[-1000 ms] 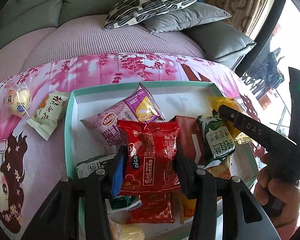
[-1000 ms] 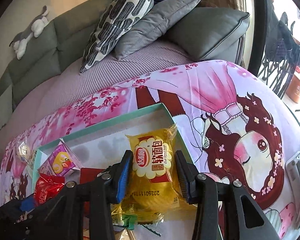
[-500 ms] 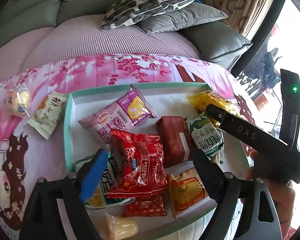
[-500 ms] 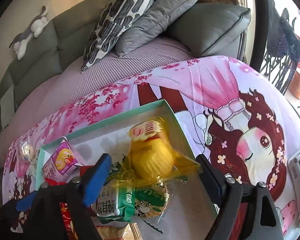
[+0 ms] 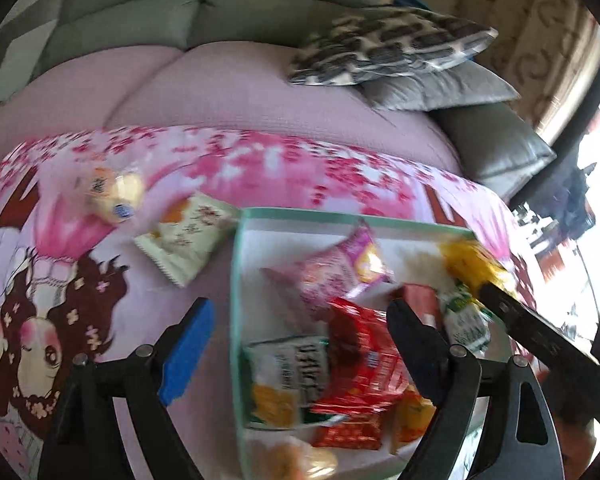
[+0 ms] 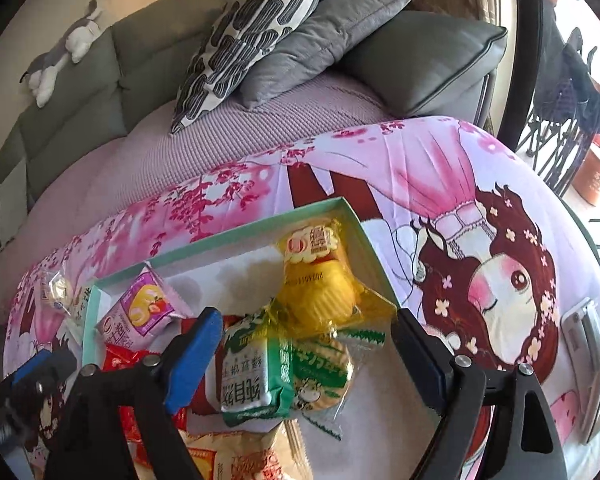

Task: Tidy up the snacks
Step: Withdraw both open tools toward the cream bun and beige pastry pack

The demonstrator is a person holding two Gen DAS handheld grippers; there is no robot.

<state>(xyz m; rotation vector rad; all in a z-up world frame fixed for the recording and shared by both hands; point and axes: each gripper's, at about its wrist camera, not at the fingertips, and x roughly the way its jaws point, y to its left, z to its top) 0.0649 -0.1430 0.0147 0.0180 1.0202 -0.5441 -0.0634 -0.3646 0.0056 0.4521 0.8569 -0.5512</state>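
Between drops, both grippers spread and empty over the box (image 5: 236, 280).
Yellow packet (image 6: 320, 280) and red packet (image 5: 364, 352) inside; next, reaching for the pale packet (image 5: 184, 236) outside on the cloth.

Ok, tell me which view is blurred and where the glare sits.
Left wrist view: smeared by motion, the pale green packet and the box soft, window at right blown out. Right wrist view: sharp, print on the yellow bread packet readable, with only corner glare.
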